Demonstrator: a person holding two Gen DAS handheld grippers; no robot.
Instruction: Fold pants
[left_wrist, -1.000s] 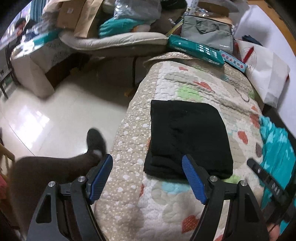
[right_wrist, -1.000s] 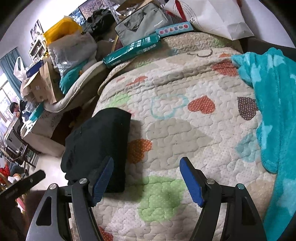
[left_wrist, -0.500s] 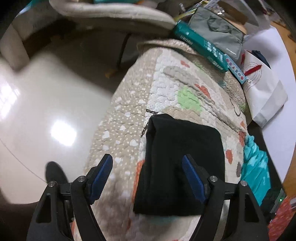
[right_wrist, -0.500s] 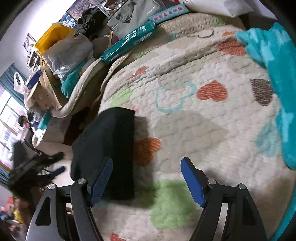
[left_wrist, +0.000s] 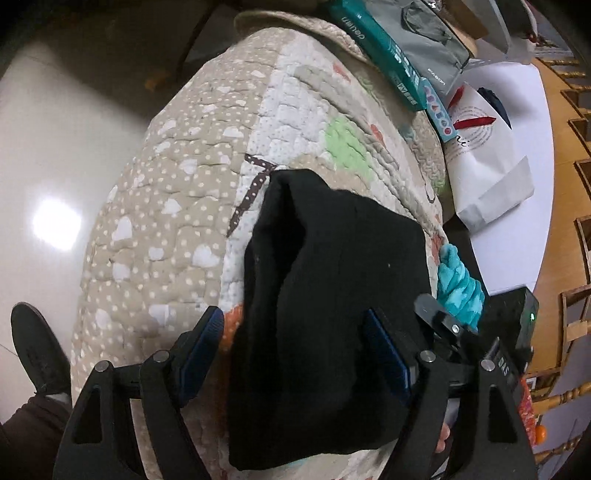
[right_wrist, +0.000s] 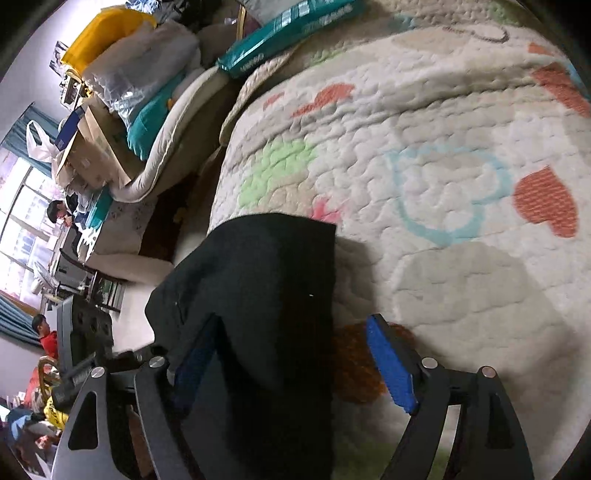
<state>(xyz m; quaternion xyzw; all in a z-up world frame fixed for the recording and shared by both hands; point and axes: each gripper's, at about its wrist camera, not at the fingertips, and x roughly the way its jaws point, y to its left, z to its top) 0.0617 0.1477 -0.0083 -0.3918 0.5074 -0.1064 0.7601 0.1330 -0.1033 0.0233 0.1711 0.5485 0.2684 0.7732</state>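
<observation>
Now my left tongs (left_wrist: 295, 354) hang spread over the folded black pants (left_wrist: 332, 295) on the quilted bed (left_wrist: 177, 221), right tongs (right_wrist: 291, 363) opening, pinching nothing

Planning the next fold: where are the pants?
In both wrist views, the folded black pants lie on the heart-patterned quilt near its floor-side edge.

A quilted bedspread (left_wrist: 192, 206) with heart patches covers the bed. At its far end lie a long teal box (left_wrist: 384, 51), a grey laptop bag (left_wrist: 432, 48) and a white paper bag (left_wrist: 484, 158). A turquoise fleece blanket (left_wrist: 458, 284) sits at the bed's right edge. A black shoe (left_wrist: 37, 347) rests on glossy floor tiles (left_wrist: 55, 147). Beyond the bed: a yellow bin (right_wrist: 107, 33), cardboard boxes (right_wrist: 92, 147), a window (right_wrist: 22, 206).
</observation>
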